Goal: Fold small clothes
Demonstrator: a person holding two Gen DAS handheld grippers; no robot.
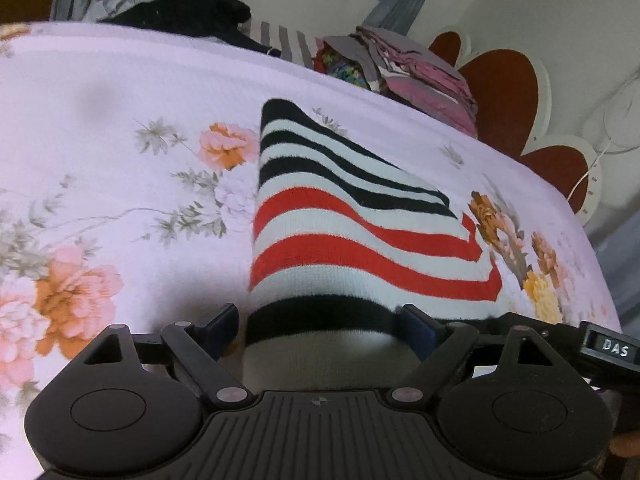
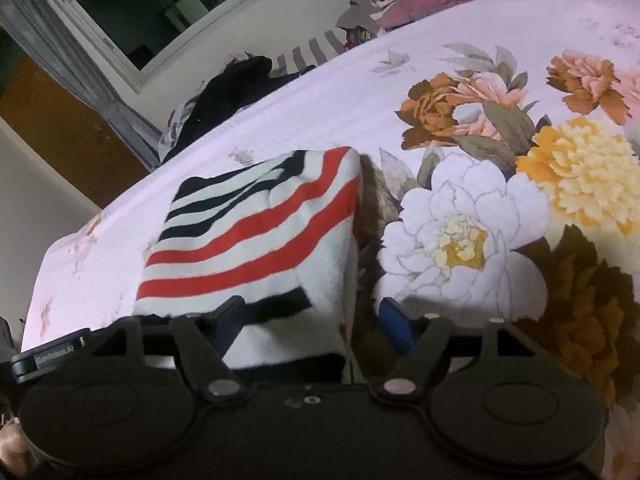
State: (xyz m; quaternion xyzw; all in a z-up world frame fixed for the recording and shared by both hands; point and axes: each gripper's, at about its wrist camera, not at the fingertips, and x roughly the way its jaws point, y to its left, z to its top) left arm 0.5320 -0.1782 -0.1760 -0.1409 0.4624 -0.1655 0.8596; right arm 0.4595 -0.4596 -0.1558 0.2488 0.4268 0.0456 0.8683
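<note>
Bed: pink floral quilted bedspread (image 1: 120,92) – piled clothes along its far edge.
Garment: folded red, black and white striped knit (image 1: 352,232), lying mid-bed.
Left gripper (image 1: 320,328): jaws spread, straddling the knit's near edge.
Right gripper (image 2: 308,320): jaws apart – pads not pressing the knit.

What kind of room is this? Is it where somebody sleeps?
Probably a bedroom. A flowery bedspread covers what looks like a bed, a stack of folded clothes sits at its far edge, and a curtained window is behind.
</note>
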